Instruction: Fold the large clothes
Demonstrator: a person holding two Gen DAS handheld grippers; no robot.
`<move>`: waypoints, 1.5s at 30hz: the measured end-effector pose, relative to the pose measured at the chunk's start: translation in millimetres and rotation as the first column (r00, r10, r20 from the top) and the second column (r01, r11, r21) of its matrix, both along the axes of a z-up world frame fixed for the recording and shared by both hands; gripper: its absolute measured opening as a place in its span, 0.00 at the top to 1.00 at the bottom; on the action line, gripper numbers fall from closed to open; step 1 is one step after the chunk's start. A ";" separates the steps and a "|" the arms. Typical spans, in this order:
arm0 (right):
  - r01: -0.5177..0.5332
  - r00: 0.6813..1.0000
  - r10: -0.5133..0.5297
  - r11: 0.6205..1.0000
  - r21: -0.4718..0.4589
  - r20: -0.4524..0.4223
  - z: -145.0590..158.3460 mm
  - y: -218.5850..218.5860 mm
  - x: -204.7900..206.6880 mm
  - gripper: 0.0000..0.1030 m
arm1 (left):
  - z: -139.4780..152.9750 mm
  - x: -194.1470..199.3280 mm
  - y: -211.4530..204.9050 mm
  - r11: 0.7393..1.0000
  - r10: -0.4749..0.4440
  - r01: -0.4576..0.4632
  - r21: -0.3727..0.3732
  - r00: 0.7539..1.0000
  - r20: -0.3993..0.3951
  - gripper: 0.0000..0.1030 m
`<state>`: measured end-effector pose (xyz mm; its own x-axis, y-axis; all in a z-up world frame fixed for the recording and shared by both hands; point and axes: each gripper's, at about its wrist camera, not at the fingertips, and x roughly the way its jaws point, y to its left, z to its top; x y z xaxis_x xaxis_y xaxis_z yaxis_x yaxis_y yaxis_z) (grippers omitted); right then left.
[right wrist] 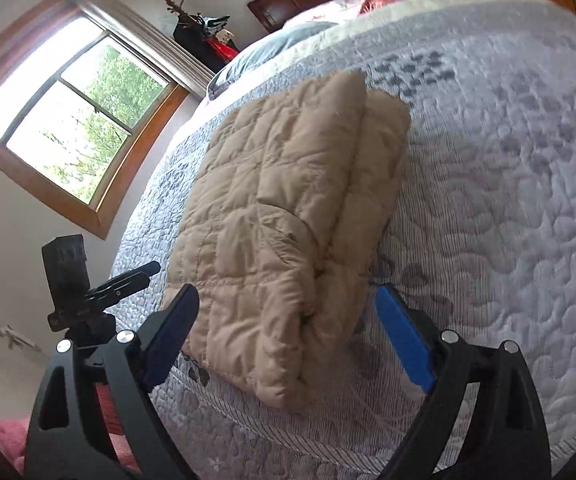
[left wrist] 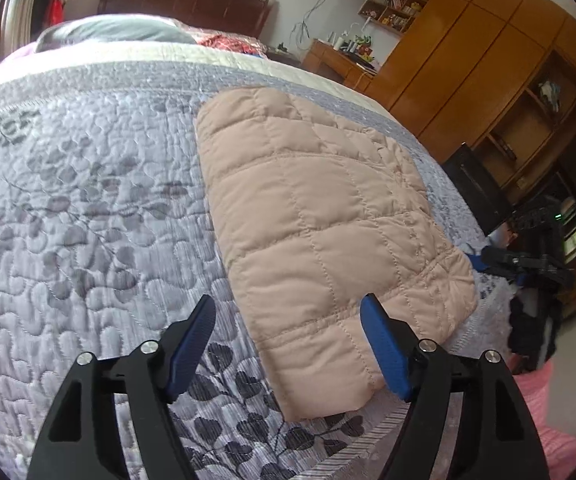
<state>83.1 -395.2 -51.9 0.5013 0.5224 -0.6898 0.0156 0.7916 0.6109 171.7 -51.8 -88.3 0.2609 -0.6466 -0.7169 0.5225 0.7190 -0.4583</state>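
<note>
The left gripper [left wrist: 289, 312] hangs over the near edge of the bed [left wrist: 88, 208], jaws spread wide with nothing pinched between them. Just ahead lies the jacket [left wrist: 319, 216], a beige quilted one folded into a thick rectangle, resting flat on the grey leaf-patterned quilt close to the bed's near edge and well short of the pillow [left wrist: 116, 32]. From its open side the stacked layers [right wrist: 339, 216] show, puffy and a little uneven. The right gripper [right wrist: 288, 300] is likewise spread apart, clear of the cloth.
</note>
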 end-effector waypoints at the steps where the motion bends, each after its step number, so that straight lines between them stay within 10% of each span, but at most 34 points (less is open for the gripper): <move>1: 0.001 1.000 0.000 1.000 0.027 -0.019 -7.1 -2.7 2.9 0.13 | -2.7 3.4 1.0 1.000 -0.005 0.004 -0.015 1.000 -0.023 0.25; 19: -0.105 0.986 0.121 0.985 0.138 -0.117 -60.1 18.3 48.0 0.10 | -53.5 52.5 -13.3 0.989 -0.084 0.048 -0.138 0.960 -0.267 0.20; 32: -0.149 0.982 0.160 0.983 0.105 -0.104 -60.3 40.9 60.7 0.10 | -53.4 48.3 -49.7 0.987 -0.131 0.107 -0.121 0.970 -0.206 0.14; 45: -0.157 0.988 0.157 0.988 0.004 -0.001 -39.1 48.6 40.6 0.48 | -18.8 10.4 -66.0 0.998 -0.064 0.062 -0.031 0.997 -0.045 0.39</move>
<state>123.7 -346.6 -91.0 0.4118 0.5971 -0.6884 -0.1081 0.7821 0.6137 182.1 -117.9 -107.1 0.1860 -0.6820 -0.7073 0.5443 0.6709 -0.5037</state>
